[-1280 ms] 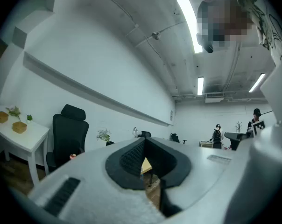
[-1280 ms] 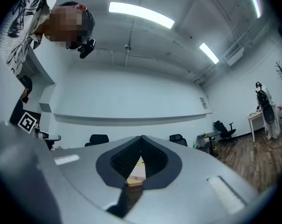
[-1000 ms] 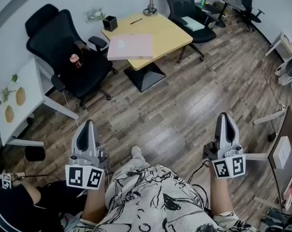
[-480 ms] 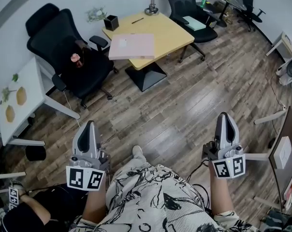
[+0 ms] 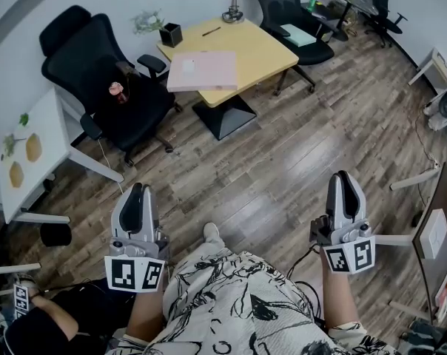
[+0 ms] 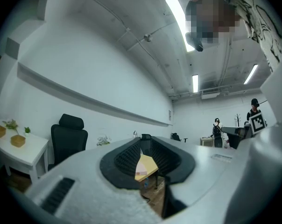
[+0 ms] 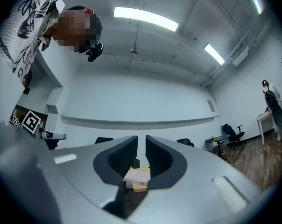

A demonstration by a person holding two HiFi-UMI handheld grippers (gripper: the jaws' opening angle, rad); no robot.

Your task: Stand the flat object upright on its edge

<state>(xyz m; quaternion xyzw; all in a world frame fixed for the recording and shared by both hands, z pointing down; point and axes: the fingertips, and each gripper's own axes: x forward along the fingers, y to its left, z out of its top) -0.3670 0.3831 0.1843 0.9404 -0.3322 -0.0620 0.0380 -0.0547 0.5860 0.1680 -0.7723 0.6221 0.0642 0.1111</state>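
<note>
Both my grippers are low in the head view, over the wood floor and well apart from the work. The left gripper (image 5: 137, 191) sits at the lower left and the right gripper (image 5: 345, 177) at the lower right. The fingers of each one have just been opening a little. Now only a narrow slit stands between the ribbed pads, and nothing is between them; I hold nothing in either hand.

The pink flat object (image 5: 201, 70) lies flat on the yellow table (image 5: 264, 46), in the upper middle of the head view, far ahead of me. In both gripper views I see it small through the slit, low in the frame.

I judge it is a thin, stiff thing, like a board or a flat box, and probably light. Its top looks smooth, so the pads may slip on it. Its left side seems to reach a little past the table's edge, and that is where I would take hold: pinch this free edge across the thickness and tip it up. The other gripper should wait against the opposite face, because a thin piece on its edge falls over easily.
</note>
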